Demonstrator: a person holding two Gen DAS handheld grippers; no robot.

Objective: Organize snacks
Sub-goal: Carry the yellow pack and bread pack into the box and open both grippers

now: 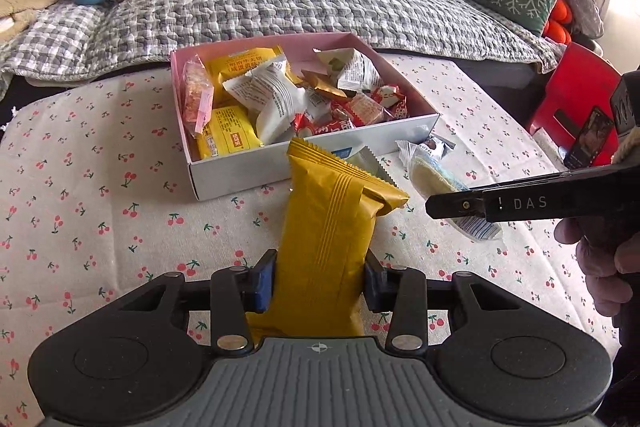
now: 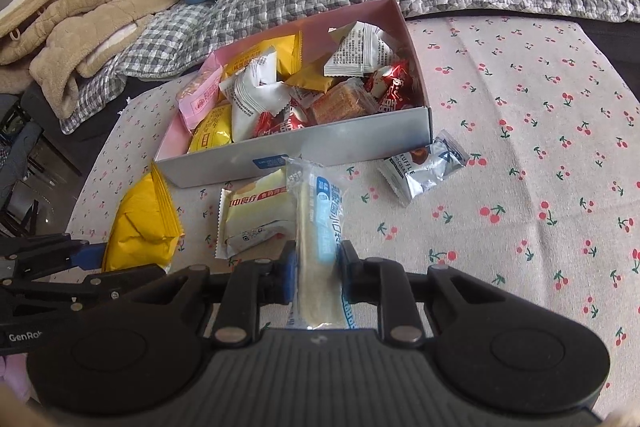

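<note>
My left gripper [image 1: 319, 281] has its jaws pressed on one golden-yellow snack packet [image 1: 328, 227], held clear of the cherry-print tablecloth [image 1: 100, 195] just in front of the snack box [image 1: 248, 167]. My right gripper [image 2: 318, 273] is clamped tight on one long clear-and-blue wafer packet [image 2: 320, 227]. I count two snacks loose on the cloth: a pale square packet [image 2: 256, 215] and a silver truffle packet [image 2: 424, 171]. The single box [image 2: 328, 143] holds a heap of yellow, white, red and pink wrappers, too jumbled to count.
</note>
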